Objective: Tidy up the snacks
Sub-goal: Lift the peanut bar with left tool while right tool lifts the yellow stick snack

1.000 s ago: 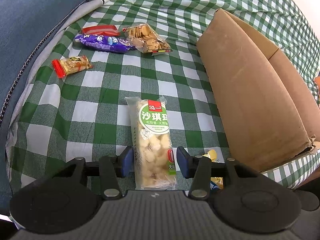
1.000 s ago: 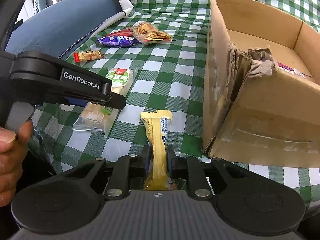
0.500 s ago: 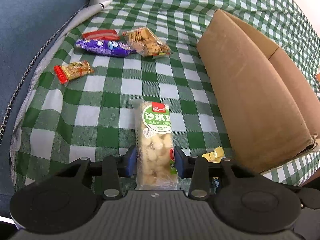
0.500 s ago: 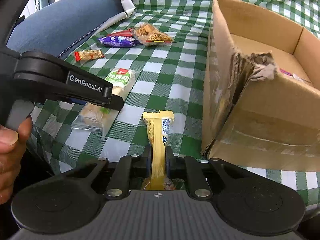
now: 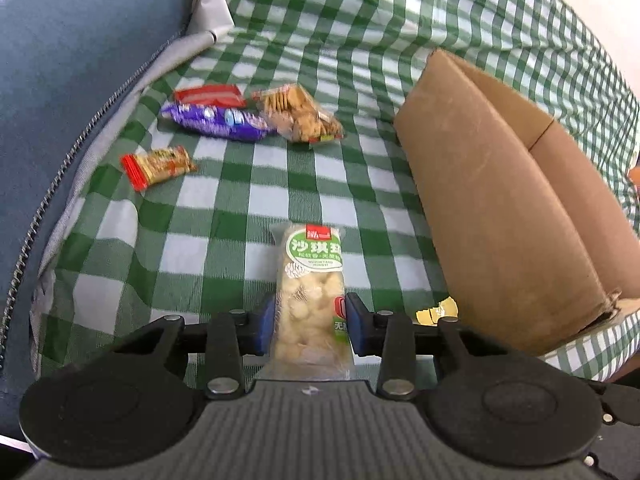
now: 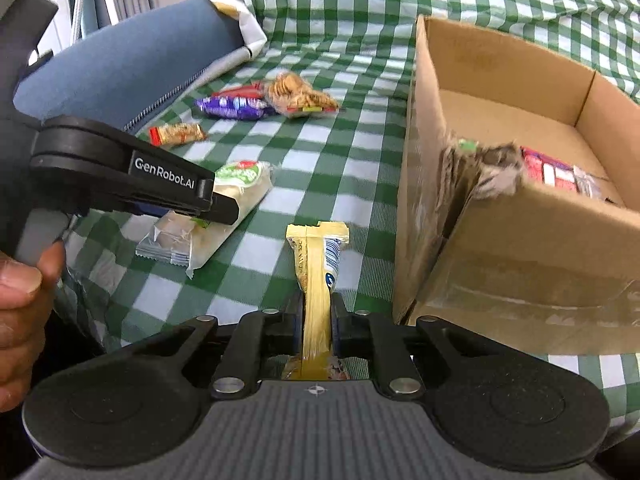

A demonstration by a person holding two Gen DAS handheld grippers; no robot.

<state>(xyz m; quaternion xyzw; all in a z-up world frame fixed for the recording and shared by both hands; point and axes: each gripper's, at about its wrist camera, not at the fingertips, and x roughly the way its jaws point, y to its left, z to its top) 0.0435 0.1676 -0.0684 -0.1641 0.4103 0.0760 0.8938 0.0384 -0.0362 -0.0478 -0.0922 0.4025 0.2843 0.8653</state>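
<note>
A clear pack of pale puffed snack with a green label [image 5: 312, 280] lies lengthwise between the blue pads of my left gripper [image 5: 310, 320]. Its jaws are closing and the pads touch both sides of the pack. The right wrist view shows the same pack [image 6: 224, 208] under the left gripper's finger [image 6: 216, 208]. My right gripper [image 6: 316, 320] is shut on a thin yellow snack bar [image 6: 320, 256], which sticks out ahead over the checked cloth. An open cardboard box [image 6: 520, 280] stands just right of it, with a red-and-white pack [image 6: 552, 168] inside.
Farther back on the green checked cloth [image 5: 224, 232] lie a purple pack [image 5: 216, 122], a red pack [image 5: 208, 96], a bag of crackers [image 5: 300, 116] and a small red-ended bar [image 5: 160, 166]. A blue cushion [image 5: 60, 80] borders the left. A hand [image 6: 20, 300] holds the left gripper.
The left gripper's pads have come together from a clear gap onto the sides of the green-label pack. The right gripper has narrowed slightly on the yellow bar.
</note>
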